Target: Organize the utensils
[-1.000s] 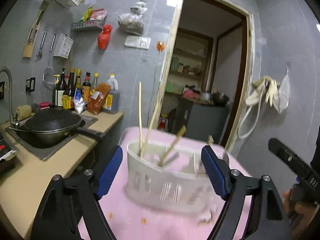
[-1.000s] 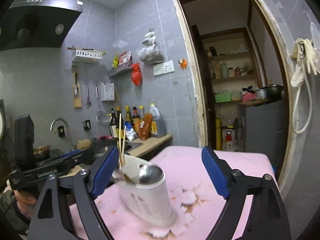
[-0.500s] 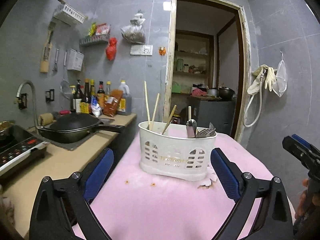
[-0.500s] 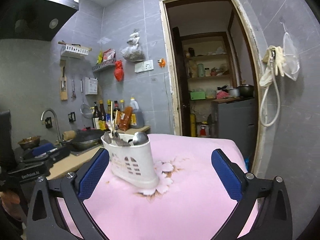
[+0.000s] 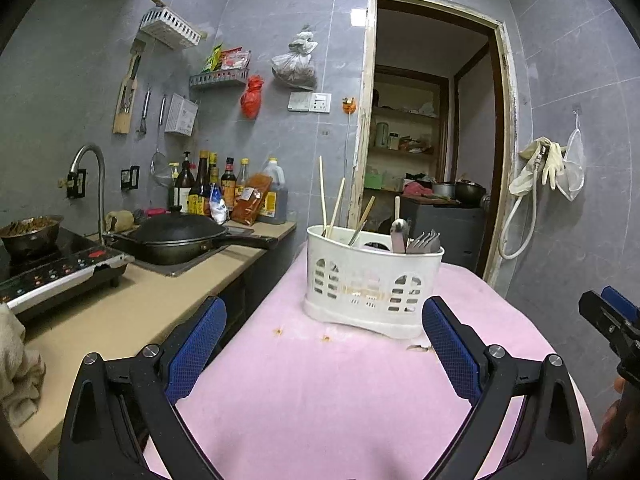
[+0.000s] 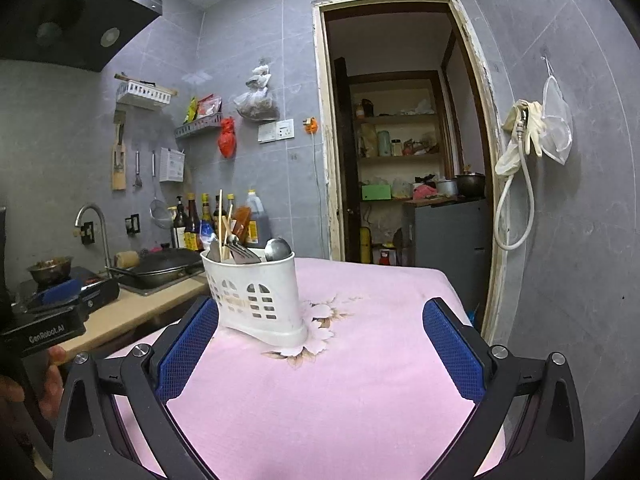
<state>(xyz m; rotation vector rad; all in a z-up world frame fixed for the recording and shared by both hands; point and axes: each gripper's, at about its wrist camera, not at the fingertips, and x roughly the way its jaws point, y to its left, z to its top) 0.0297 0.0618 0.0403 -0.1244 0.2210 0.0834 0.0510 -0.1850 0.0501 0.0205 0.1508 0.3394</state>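
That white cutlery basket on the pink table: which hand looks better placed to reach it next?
Probably the left gripper: the basket sits centred ahead of its open jaws. For the right gripper it stands off beside the left finger.

Black frames, blue textured jaws

light: dim, cool, even, from overhead | glare: small bright patch on wall tile (image 5: pixel 357 15) above socket | shadows: soft | focus: sharp, no blur | edges: strong fisheye bending, black corners
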